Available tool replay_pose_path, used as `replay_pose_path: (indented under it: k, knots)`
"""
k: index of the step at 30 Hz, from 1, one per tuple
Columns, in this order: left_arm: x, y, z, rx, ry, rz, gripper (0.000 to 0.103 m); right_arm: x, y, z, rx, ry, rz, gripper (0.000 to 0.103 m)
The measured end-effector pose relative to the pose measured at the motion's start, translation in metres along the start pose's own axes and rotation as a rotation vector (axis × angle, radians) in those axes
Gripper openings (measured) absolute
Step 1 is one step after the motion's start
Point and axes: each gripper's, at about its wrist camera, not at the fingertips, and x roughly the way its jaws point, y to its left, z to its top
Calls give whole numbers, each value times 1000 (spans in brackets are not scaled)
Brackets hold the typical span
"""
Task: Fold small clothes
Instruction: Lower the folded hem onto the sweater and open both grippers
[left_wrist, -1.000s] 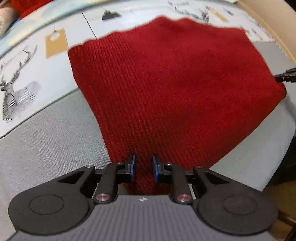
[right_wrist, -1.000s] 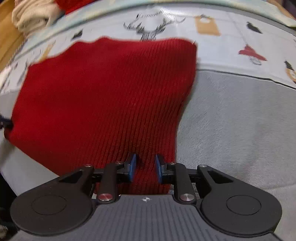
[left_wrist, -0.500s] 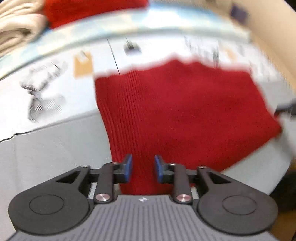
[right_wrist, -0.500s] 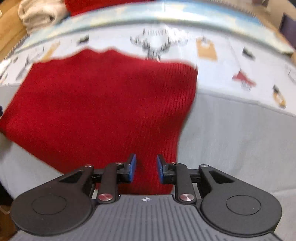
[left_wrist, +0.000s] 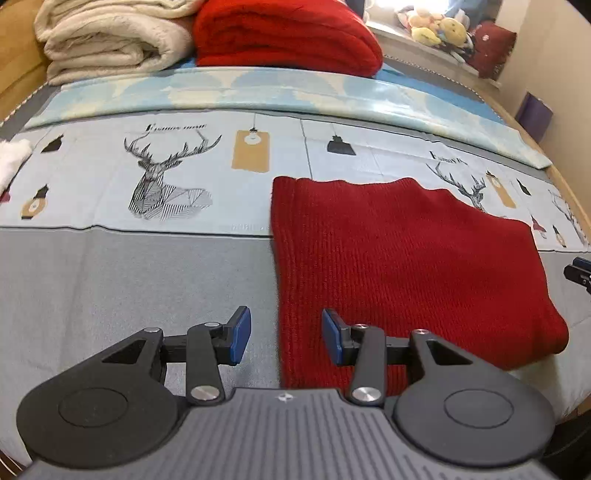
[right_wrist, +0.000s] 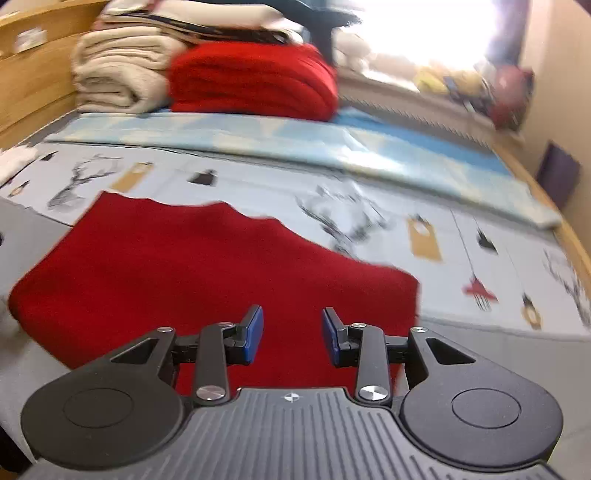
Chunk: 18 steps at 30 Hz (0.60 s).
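Note:
A red knit garment (left_wrist: 399, 254) lies folded flat on the bed, across the grey blanket and the printed sheet. My left gripper (left_wrist: 286, 338) hovers above the garment's near left corner, its jaws opening with nothing pressed between the blue pads. In the right wrist view the same red knit garment (right_wrist: 192, 269) spreads below my right gripper (right_wrist: 291, 338), whose jaws are also opening above the cloth's near right part, holding nothing. The tip of the right gripper (left_wrist: 580, 271) shows at the far right edge of the left wrist view, beside the garment.
A cream folded blanket (left_wrist: 110, 37) and a thick red folded blanket (left_wrist: 288, 33) are stacked at the head of the bed. A light blue quilt strip (left_wrist: 295, 96) crosses behind the deer-print sheet (left_wrist: 166, 173). Plush toys (left_wrist: 439, 29) line the window sill; a wooden bed frame (right_wrist: 33, 92) runs along the left.
Both grippers have let go of the red garment, opened wider and risen back from it. The garment now lies flat, and more of the bed's far end shows.

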Motion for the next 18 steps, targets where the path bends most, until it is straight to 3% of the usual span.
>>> replay_pose_path:
  k: [10, 18]
  knots:
    - [17, 8, 1, -5, 34, -2, 47, 14, 87, 16, 39, -32, 44, 36]
    - [20, 22, 8, -72, 39, -4, 47, 26, 171, 9, -124, -14, 166, 36]
